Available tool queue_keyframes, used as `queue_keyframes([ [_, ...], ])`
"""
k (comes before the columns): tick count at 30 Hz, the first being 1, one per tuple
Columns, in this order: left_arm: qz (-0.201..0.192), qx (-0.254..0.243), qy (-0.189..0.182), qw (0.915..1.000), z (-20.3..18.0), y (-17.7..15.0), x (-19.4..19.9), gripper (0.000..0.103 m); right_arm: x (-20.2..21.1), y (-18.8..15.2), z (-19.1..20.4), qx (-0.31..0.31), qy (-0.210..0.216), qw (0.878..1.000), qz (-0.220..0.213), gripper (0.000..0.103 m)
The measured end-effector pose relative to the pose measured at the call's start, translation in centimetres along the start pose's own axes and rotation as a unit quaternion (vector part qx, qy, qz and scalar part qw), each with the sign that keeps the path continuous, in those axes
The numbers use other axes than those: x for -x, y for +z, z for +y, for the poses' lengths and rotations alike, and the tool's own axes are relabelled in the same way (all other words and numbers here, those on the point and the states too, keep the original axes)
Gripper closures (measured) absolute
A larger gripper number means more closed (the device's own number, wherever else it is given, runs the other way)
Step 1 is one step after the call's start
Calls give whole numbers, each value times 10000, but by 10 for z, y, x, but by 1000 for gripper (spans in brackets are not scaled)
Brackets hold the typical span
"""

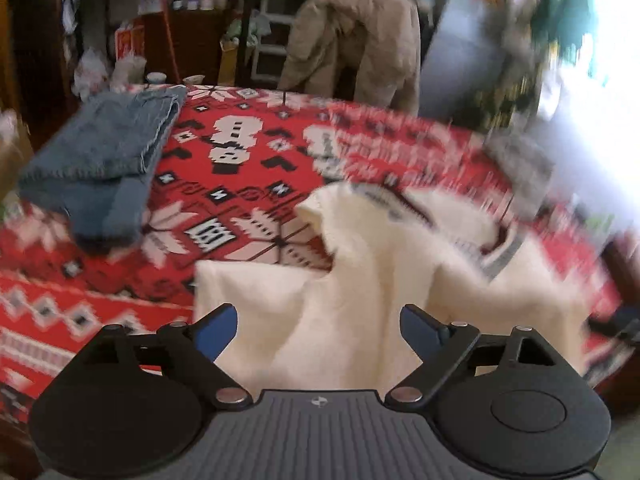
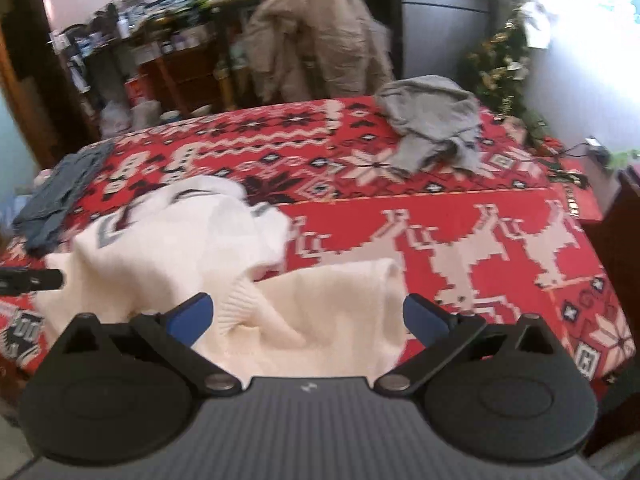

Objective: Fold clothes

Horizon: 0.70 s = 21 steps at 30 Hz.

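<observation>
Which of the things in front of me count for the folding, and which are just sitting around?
For the job:
white sweater, rumpled, nearest both claws
grey garment, crumpled at the far side
blue jeans, already folded
left claw and right claw, both open

Lying about:
red patterned blanket
beige coat on the chair
cluttered shelves

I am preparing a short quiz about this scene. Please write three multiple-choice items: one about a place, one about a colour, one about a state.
1. Where does the grey garment lie?
A. far right of the red blanket
B. on the chair
C. on the floor

2. What colour is the sweater nearest both claws?
A. blue
B. white
C. green

3. How is the right claw?
A. shut on the sweater
B. out of view
C. open

Answers: 1 A, it is crumpled at the blanket's far right corner. 2 B, the knit is white. 3 C, its pads stand wide apart, pressing nothing.
</observation>
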State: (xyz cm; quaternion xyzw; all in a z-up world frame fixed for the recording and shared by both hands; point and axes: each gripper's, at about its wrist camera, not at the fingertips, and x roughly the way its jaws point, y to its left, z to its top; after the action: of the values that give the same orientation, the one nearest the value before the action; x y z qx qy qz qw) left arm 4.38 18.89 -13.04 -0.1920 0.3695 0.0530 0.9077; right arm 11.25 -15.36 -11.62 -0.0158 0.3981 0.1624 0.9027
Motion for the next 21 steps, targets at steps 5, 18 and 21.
queue_keyframes([
  [5, -445, -145, 251, 9986, 1, 4, 6, 14, -6, -4, -14, -76, -1, 10000, 38, 1],
  [18, -741, -1760, 171, 9814, -12, 52, -2, 3, -8, 14, -42, 500, 249, 9975, -430, 1],
  [21, -639, -2243, -61, 9724, -20, 66, -15, 4, -14, 29, -43, 565, 580, 9962, -333, 1],
])
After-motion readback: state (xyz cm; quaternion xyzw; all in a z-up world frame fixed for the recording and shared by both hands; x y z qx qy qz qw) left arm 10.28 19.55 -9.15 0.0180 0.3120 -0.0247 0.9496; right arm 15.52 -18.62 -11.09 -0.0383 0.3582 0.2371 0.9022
